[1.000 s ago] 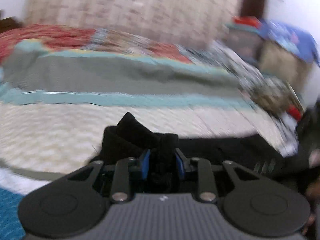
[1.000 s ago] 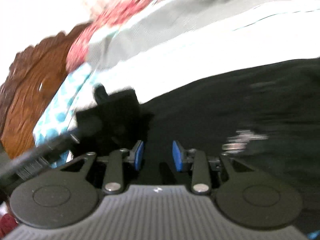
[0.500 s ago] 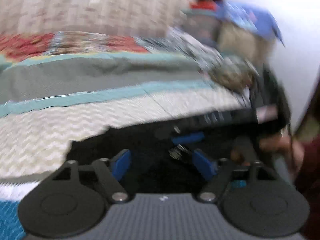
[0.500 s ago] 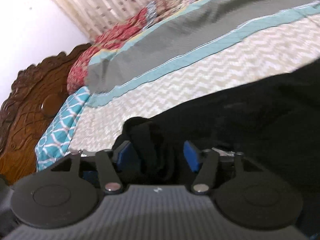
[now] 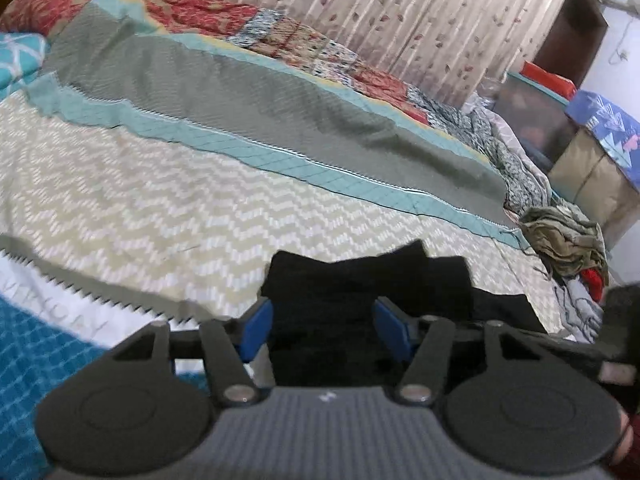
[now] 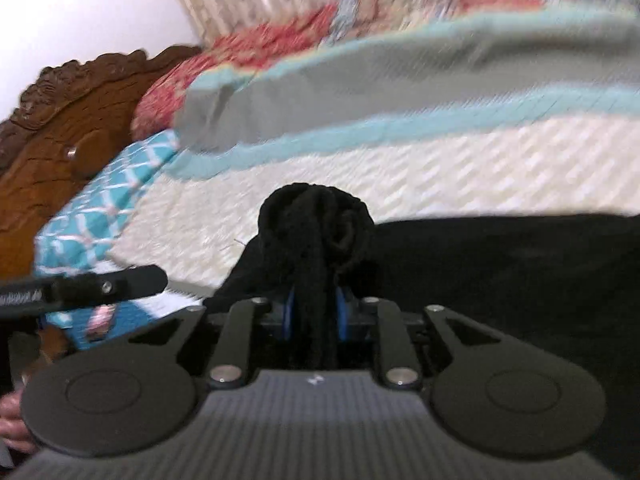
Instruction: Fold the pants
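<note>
Pants (image 6: 500, 280) black, spread over the near part of the bed (image 5: 200, 208), one bunched edge lifted off the quilt – a fold looks underway, not finished; the cloth is not yet a flat neat stack, so laying over and smoothing are left, as far as I can judge

Right wrist view shows the wooden headboard (image 6: 60, 120) and teal pillow (image 6: 108, 200), plus the other tool's finger poking in at left; left wrist view shows none of that headboard but does show the curtain (image 5: 380, 20), a pile of clothes (image 5: 564, 236) at the bed's far end and boxes (image 5: 588, 160) beyond

Right gripper (image 6: 314, 312) closing, blue pads pinching a thick gathered wad of pants between them – gripping it

Left gripper (image 5: 322, 326) closing too, jaws apart, pants edge sitting between the pads but a gap shows on each side, so not clamped yet
</note>
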### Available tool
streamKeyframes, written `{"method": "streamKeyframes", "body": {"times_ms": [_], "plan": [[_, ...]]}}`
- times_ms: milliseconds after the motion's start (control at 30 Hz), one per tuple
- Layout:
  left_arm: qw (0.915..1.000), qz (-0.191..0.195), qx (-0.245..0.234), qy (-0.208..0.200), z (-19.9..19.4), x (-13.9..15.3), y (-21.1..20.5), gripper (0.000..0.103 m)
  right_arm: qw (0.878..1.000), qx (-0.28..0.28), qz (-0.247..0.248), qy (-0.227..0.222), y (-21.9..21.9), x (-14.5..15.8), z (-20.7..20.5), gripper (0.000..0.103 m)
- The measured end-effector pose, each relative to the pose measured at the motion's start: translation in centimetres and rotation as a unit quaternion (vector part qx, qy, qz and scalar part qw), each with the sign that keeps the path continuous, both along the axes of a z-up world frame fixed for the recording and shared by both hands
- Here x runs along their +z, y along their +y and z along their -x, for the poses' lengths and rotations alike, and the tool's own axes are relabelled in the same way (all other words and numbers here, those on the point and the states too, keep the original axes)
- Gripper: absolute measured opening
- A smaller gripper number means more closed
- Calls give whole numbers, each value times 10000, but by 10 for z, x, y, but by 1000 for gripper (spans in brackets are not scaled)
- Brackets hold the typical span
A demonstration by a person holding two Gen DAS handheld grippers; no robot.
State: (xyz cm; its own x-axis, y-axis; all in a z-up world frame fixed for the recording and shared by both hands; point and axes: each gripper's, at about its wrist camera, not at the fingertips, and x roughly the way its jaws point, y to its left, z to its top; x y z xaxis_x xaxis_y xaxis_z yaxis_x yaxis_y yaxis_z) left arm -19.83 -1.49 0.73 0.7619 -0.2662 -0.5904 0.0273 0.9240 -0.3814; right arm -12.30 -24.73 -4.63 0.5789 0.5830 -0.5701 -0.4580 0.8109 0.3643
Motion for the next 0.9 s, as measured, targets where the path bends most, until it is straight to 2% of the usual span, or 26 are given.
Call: {"method": "streamKeyframes", "body": {"times_ms": [67,100,133,200,267,333,400,433,467,533,600,633,667,733,800,900], "plan": [[10000,-28,-78,43,-10,2,-8,57,9978,-180,634,1,-1,-12,0,33],[9999,-12,-136,80,-16,1,-15,57,9954,-202,915,182,0,-21,-3,42],[9998,-4,-204,89,-21,1,-20,56,9948,-249,939,305,-4,-25,-5,46],[9994,-18,-343,51,-29,3,-32,56,9970,-437,528,350,-22,-17,-2,49],[9987,41,-503,11,-34,4,-40,53,9969,-697,369,-42,-36,0,4,49],[9975,203,-671,33,-40,1,-47,48,9965,-732,185,-364,-47,13,11,49],[9961,383,-794,89,-48,-4,-55,40,9978,-545,55,-386,-51,16,15,44],[9951,471,-858,132,-52,-8,-59,34,9986,-414,35,-339,-50,14,17,36],[9937,589,-934,206,-59,-12,-63,28,9993,-273,19,-236,-48,10,17,33],[9906,723,-1102,360,-71,-23,-74,26,9997,-156,44,173,-50,-7,14,31],[9889,571,-1248,575,-85,-39,-89,26,9960,-139,185,868,-51,-34,4,32],[9883,419,-1261,750,-92,-50,-97,26,9951,-150,139,970,-55,-44,1,32],[9894,139,-1190,818,-96,-59,-104,25,9956,-151,13,929,-61,-49,2,32],[9906,-122,-1237,571,-94,-67,-110,26,9952,-151,-4,968,-63,-46,0,32],[9911,-116,-1211,548,-93,-66,-109,26,9952,-127,-53,966,-58,-39,-1,32],[9907,-45,-1218,602,-93,-63,-102,26,9946,-194,-484,897,-77,-25,8,36]]}}
